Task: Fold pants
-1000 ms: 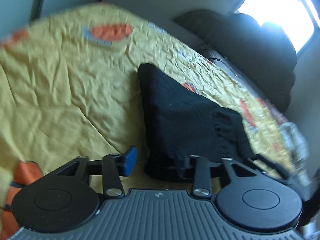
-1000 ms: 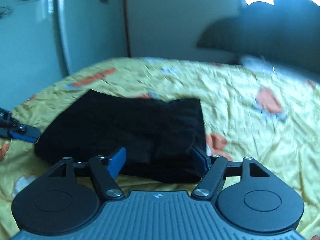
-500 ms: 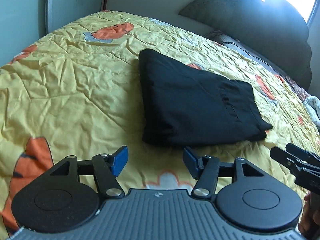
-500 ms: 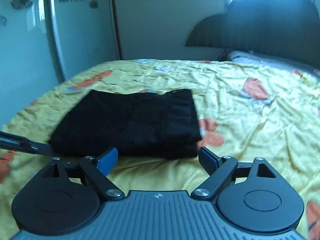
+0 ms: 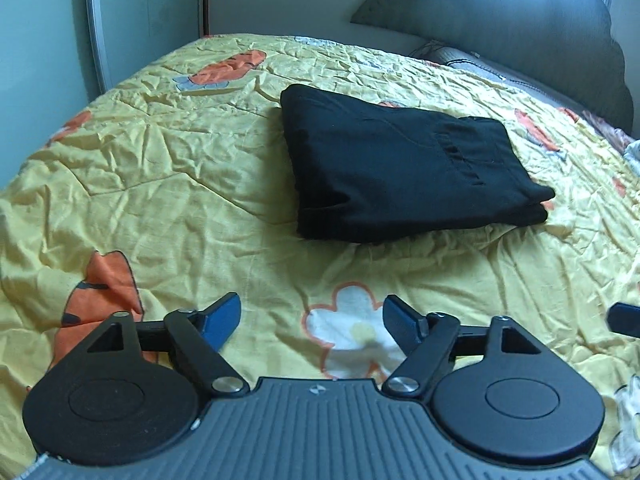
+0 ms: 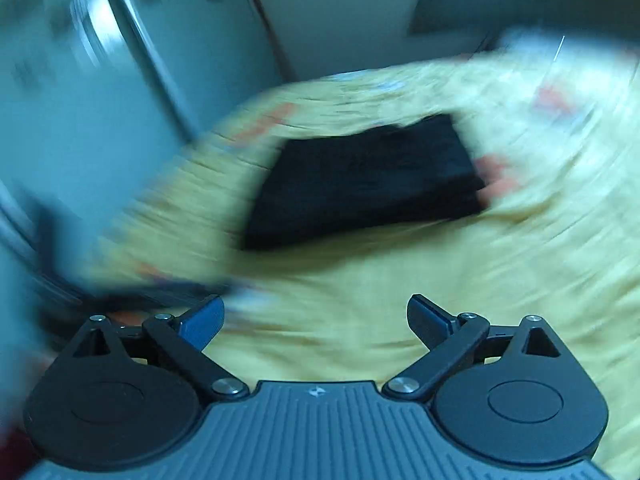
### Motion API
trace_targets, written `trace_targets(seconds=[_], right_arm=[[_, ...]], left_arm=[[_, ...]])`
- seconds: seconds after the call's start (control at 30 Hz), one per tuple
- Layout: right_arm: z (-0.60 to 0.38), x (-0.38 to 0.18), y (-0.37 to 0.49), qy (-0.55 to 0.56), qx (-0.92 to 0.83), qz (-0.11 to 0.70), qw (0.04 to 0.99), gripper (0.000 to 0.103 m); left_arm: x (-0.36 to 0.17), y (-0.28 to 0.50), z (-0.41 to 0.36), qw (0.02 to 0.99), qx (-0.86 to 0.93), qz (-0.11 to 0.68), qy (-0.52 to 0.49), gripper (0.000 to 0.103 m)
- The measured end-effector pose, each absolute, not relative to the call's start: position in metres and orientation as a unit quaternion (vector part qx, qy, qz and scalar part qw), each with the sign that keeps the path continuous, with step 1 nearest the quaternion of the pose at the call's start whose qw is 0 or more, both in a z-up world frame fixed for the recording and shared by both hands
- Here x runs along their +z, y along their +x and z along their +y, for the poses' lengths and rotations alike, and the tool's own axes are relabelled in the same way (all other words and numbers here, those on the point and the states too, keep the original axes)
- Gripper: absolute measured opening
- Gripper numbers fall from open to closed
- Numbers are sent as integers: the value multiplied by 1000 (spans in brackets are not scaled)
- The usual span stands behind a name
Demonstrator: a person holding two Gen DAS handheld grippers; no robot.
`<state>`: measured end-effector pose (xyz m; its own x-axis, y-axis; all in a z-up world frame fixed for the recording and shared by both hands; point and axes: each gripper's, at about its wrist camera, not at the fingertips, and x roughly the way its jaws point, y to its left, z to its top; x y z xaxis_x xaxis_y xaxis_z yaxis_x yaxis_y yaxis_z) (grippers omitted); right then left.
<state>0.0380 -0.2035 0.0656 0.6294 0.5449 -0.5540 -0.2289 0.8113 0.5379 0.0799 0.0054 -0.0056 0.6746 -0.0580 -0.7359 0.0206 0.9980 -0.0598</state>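
On the yellow bedspread [image 5: 168, 184], mid-bed, the black pants [image 5: 400, 172] lie folded into a compact rectangular stack, layered edges showing at the right corner. Left gripper [image 5: 312, 320] hangs over the near part of the bedspread, above a white flower print [image 5: 352, 332], well apart from the pants; jaws spread wide, nothing between them. Right gripper [image 6: 316, 320] also has its jaws wide and empty, pants [image 6: 368, 180] ahead of it and clear of the fingers. Right wrist view is heavily motion-blurred, so fine detail there is unreadable. Dark padded headboard [image 5: 500, 28] sits behind the bed; pale wardrobe door [image 5: 44, 40] at left.
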Motion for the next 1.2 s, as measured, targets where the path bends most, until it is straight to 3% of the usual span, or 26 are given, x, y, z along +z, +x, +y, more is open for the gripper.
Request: trace_targets(seconds=[0.1, 0.27, 0.33, 0.5, 1.2], right_arm=[[-213, 68, 39, 276, 244, 337, 866, 103], [-179, 46, 50, 64, 66, 340, 936, 103], [-174, 34, 52, 33, 59, 345, 936, 103], [-178, 19, 55, 71, 67, 360, 928, 103], [-185, -6, 64, 44, 38, 356, 933, 103]], left_arm=[[-11, 82, 5, 912, -19, 409, -28, 83], [-17, 80, -2, 917, -14, 399, -10, 86], [-19, 79, -4, 918, -13, 396, -5, 88], [-21, 80, -8, 922, -12, 388, -6, 91], [-36, 77, -25, 937, -10, 350, 8, 101]])
